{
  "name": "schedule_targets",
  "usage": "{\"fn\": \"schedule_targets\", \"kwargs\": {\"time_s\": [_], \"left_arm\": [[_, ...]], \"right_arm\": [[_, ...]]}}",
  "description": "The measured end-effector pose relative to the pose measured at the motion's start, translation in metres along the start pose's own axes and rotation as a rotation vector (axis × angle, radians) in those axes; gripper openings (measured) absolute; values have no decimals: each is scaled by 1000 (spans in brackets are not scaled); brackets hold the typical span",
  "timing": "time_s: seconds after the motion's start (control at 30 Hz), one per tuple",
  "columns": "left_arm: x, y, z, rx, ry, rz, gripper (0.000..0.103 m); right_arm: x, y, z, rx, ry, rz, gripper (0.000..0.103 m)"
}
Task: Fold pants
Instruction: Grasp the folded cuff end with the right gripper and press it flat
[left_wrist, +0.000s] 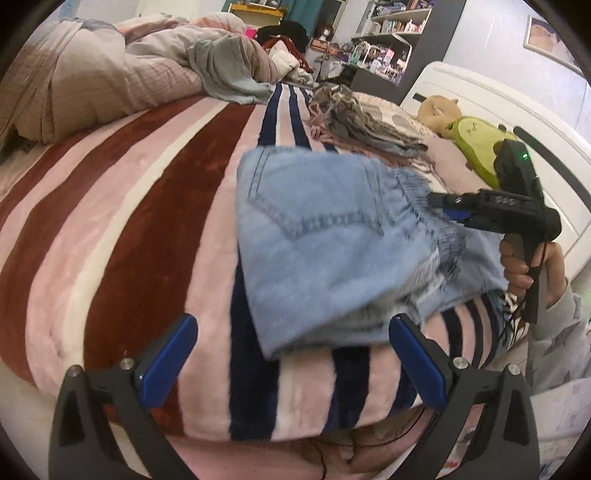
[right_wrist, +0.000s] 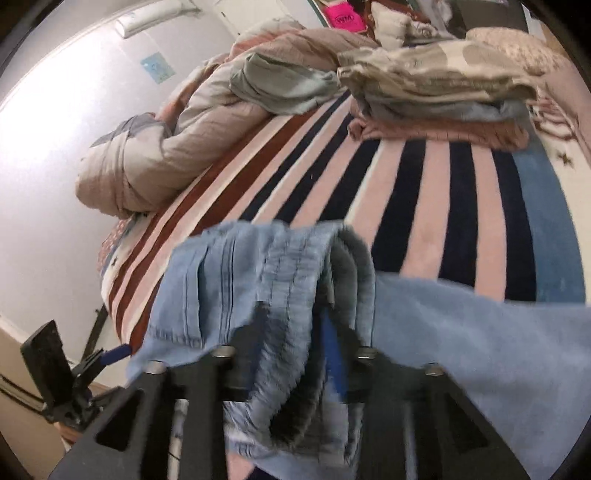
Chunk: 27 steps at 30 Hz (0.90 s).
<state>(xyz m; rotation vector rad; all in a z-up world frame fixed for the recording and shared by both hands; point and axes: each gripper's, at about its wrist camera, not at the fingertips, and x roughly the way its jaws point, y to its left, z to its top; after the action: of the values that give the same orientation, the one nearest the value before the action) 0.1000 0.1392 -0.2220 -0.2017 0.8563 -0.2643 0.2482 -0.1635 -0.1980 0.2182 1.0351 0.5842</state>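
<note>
Light blue denim pants (left_wrist: 325, 251) hang folded over the striped blanket (left_wrist: 129, 229) on the bed. At their right edge my right gripper (left_wrist: 441, 206) pinches the elastic waistband, with a person's hand on its handle. In the right wrist view the bunched waistband (right_wrist: 295, 295) fills the gap of the right gripper (right_wrist: 295, 332), which is shut on it; one blue pad (right_wrist: 334, 354) shows behind the cloth. My left gripper (left_wrist: 295, 354) stands open just in front of the pants' near corner and holds nothing. It also shows small at the bed's edge as the left gripper (right_wrist: 107, 354).
A crumpled beige duvet (left_wrist: 92, 81) lies at the far left of the bed. A stack of folded clothes (right_wrist: 436, 96) sits farther back. A green plush toy (left_wrist: 476, 144) leans by the white headboard (left_wrist: 498, 107). Cluttered shelves (left_wrist: 388, 37) stand behind.
</note>
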Motion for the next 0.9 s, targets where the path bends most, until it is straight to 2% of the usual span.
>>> {"fn": "schedule_targets", "kwargs": {"time_s": [0.03,0.13,0.23,0.3,0.4,0.43,0.47,0.57,0.7,0.8,0.83,0.9], "left_arm": [[2,1,-3,2,12,12,102],[10,3,-7,-5,30,49,102],[16,6,-6,-29,22,93,101],[19,7,-5,-36,23,107,93],[16,11,-2,-61,-10,106,62],[13,12,-2,-74,-33,92,45],[12,13,-1,-86,-48,71,33],[12,11,2,-107,-91,128,24],[9,21,6,-198,-142,198,24],[13,18,6,-154,-112,203,26],[12,14,7,-118,-83,181,31],[2,13,10,-83,-66,132,53]], "right_arm": [[-1,0,-3,-7,3,1,47],[-4,1,-11,-37,11,-14,59],[2,1,-16,-42,31,-46,60],[5,-2,-21,-34,32,-51,60],[3,-6,-24,-10,24,-28,61],[2,-6,-25,-10,24,-22,61],[2,-6,-26,-11,25,-20,61],[3,-5,-26,-14,26,-19,61],[5,0,-27,-32,24,-23,61],[11,-1,-34,-37,41,-45,61],[12,-2,-35,-38,43,-52,61],[10,-5,-37,-35,40,-46,60]]}}
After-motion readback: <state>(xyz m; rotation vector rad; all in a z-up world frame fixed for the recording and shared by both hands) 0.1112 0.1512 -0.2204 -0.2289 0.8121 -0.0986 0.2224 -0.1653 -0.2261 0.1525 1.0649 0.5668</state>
